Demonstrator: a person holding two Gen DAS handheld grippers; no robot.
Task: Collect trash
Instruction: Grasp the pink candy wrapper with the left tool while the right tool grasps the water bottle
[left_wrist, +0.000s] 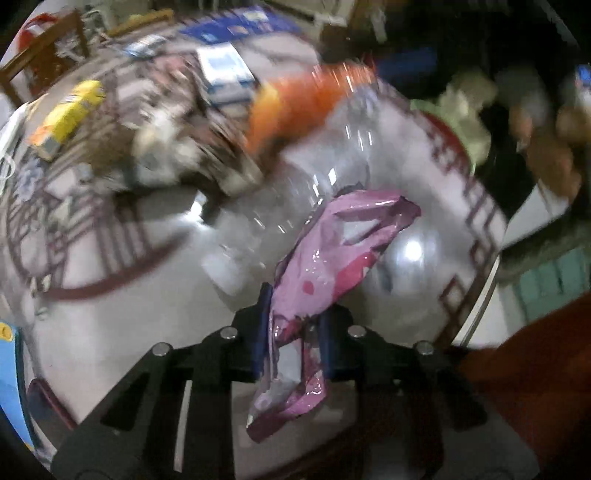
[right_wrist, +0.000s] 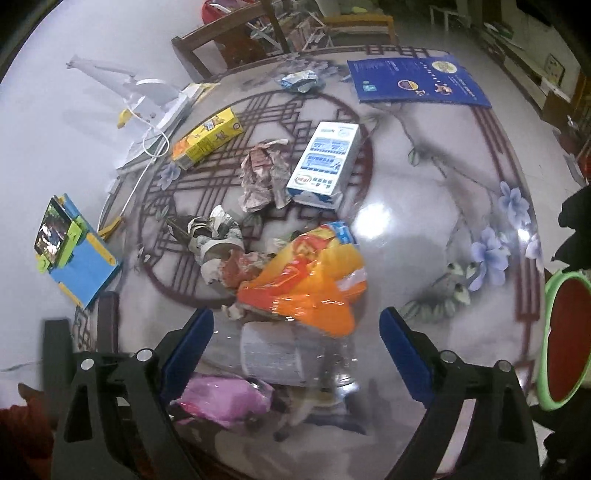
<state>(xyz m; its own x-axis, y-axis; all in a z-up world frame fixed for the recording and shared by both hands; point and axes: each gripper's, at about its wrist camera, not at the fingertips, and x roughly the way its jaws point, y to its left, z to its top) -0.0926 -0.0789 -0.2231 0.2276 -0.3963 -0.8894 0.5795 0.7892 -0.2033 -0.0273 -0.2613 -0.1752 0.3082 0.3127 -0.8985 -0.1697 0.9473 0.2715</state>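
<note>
- The left gripper (left_wrist: 293, 332) is clamped on a crumpled pink plastic wrapper (left_wrist: 332, 251), its 2 blue-padded fingers (left_wrist: 263, 325) pressing the wrapper from both sides above the round glass-topped table (left_wrist: 461, 206).
- The left wrist view is motion-blurred; behind the wrapper lies a clear plastic bottle (left_wrist: 317, 162) with an orange label.
- The right gripper (right_wrist: 297, 336) hangs above the table with its jaws spread wide, holding nothing.
- Between its fingers lies an orange and yellow plastic snack bag (right_wrist: 310, 280), touching the clear bottle just nearer the gripper.
- Beyond the snack bag sits a heap of crumpled paper scraps (right_wrist: 218, 240); farther still are a white and blue carton (right_wrist: 325, 162) and a yellow rectangular box (right_wrist: 207, 138).
- Right of the snack bag, off the table edge, is a green-rimmed red bin (right_wrist: 546, 306).
</note>
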